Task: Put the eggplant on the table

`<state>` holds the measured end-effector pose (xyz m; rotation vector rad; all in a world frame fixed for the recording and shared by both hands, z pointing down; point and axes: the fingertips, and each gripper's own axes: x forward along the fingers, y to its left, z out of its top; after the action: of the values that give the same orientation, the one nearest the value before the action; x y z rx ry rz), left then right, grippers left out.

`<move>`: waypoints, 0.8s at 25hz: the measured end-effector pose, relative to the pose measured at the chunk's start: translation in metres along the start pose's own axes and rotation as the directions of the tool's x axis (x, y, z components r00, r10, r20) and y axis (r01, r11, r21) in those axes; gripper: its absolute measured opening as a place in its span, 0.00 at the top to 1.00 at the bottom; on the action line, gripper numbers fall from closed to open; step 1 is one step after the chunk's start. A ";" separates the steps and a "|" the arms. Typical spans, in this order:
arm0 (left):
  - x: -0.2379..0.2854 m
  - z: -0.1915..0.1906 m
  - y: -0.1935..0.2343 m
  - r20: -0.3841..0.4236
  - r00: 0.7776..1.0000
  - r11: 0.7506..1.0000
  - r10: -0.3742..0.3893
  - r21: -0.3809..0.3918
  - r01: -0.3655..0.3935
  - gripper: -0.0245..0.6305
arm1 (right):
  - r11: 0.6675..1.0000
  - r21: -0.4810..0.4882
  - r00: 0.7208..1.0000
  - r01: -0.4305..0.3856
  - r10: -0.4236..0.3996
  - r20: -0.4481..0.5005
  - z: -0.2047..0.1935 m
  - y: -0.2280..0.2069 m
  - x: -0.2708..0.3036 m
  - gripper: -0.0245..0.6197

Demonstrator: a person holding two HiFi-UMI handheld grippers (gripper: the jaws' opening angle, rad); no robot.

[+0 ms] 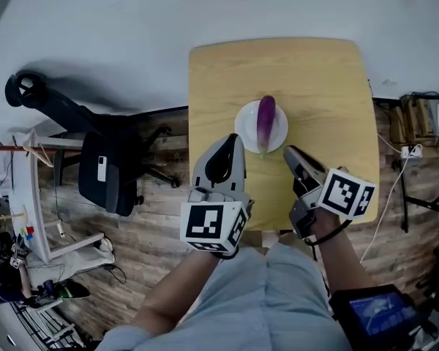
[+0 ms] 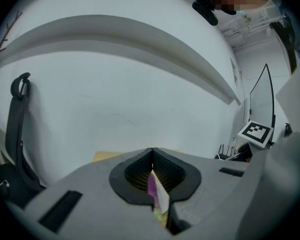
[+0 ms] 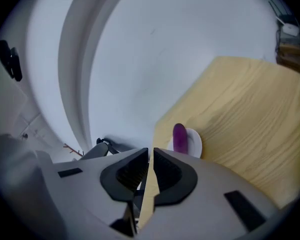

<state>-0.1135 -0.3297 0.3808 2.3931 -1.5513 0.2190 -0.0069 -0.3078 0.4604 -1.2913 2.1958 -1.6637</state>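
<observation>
Eggplant [image 1: 265, 123]: glossy purple, elongated, lying across a white plate [image 1: 244, 126] mid-table [image 1: 322, 86], long axis pointing toward the person. Both grippers are near it, not touching. Left gripper [image 1: 235, 139]: jaw tips meet, nothing held. Right gripper [image 1: 289, 151]: jaws almost together with a thin slit, empty. The left gripper view shows only a purple sliver behind its jaws. The right gripper view cuts off the eggplant's near end.
</observation>
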 end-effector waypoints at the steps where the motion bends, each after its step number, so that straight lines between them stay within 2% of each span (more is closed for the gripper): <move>1: -0.005 0.006 -0.005 0.008 1.000 1.000 0.005 0.000 -0.005 0.95 | 0.999 -0.049 1.000 -0.007 0.008 0.013 0.003 0.010 -0.006 0.91; 5: -0.021 0.035 -0.027 0.056 0.998 1.000 0.014 0.011 -0.015 0.95 | 0.964 -0.263 0.994 -0.036 0.061 0.088 0.021 0.057 -0.031 0.95; 10: -0.041 0.057 -0.048 0.100 0.995 0.999 0.021 0.035 -0.025 0.95 | 0.876 -0.482 0.984 0.000 0.086 0.158 0.033 0.098 -0.055 0.96; 13: -0.050 0.066 -0.057 0.125 0.992 0.999 0.024 0.039 -0.029 0.95 | 0.838 -0.545 0.978 0.016 0.101 0.184 0.038 0.111 -0.066 0.96; 20: -0.067 0.081 -0.065 0.174 0.985 0.998 0.017 0.054 -0.027 0.95 | 0.792 -0.610 0.971 0.013 0.136 0.198 0.031 0.134 -0.075 0.96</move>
<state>-0.0841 -0.2716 0.2752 2.4977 -1.6680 0.0596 -0.0167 -0.2749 0.3075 -1.4157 2.6819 -0.7206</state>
